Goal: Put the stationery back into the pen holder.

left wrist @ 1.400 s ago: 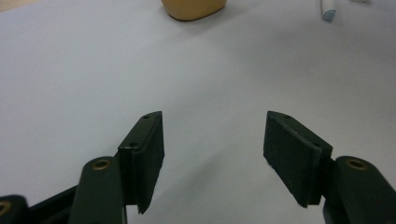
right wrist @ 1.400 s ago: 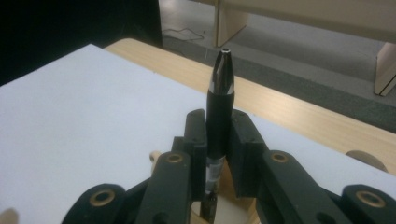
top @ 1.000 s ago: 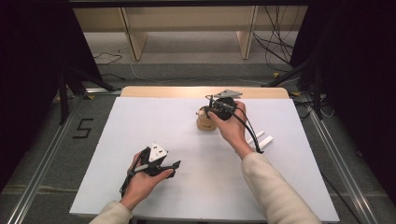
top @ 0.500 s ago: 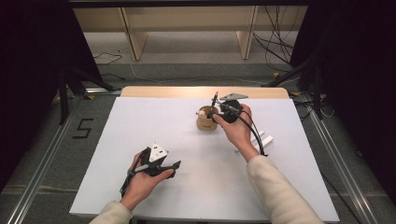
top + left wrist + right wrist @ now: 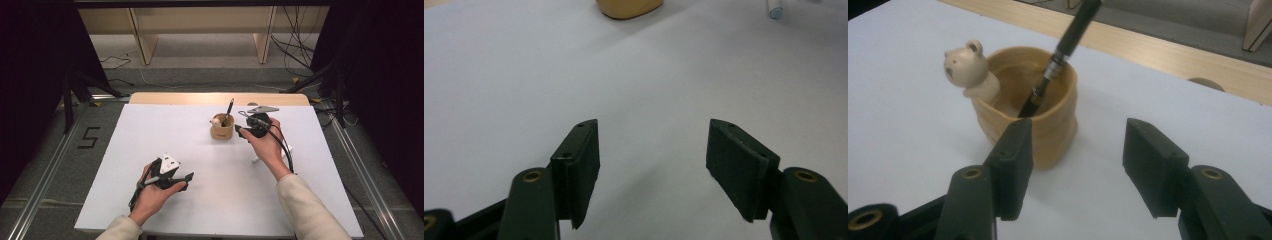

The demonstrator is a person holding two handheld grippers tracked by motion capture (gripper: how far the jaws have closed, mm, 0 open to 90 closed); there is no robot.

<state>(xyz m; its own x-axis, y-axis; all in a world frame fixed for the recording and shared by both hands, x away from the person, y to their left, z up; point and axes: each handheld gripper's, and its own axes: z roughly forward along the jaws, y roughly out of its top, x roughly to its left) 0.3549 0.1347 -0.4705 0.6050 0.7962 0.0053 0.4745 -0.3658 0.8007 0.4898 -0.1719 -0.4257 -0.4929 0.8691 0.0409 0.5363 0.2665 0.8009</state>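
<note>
The room is dim at its edges, with dark curtains on both sides, a grey floor marked with a taped figure, and a white-topped bench (image 5: 150, 150) with a pale wooden strip along its far edge. On the right gripper (image 5: 1075, 162) the fingers (image 5: 1015, 160) stand wide apart with nothing between them, the one on the view's left just in front of the tan pot (image 5: 1048, 125), so near that I cannot tell whether it touches. A little bear figure (image 5: 968, 67) perches on the pot's rim, and a black pen (image 5: 1060, 55) leans inside, its top jutting well above the rim toward the far side. From the high view the pot (image 5: 222, 131) sits on the far half of the bench, right of centre, with the right hand (image 5: 265, 147) just beside it. The left gripper (image 5: 654, 172) rests low over bare bench near the front edge, well apart from the pot, its fingers (image 5: 581, 160) also spread wide and empty. To my eye the risk lies in that closeness: a sideways nudge could push or tip the pot, which looks light, and the tall leaning pen could lever it over or fall out. A small white tube (image 5: 776, 10) lies on the bench beyond, and looks able to roll if knocked.
</note>
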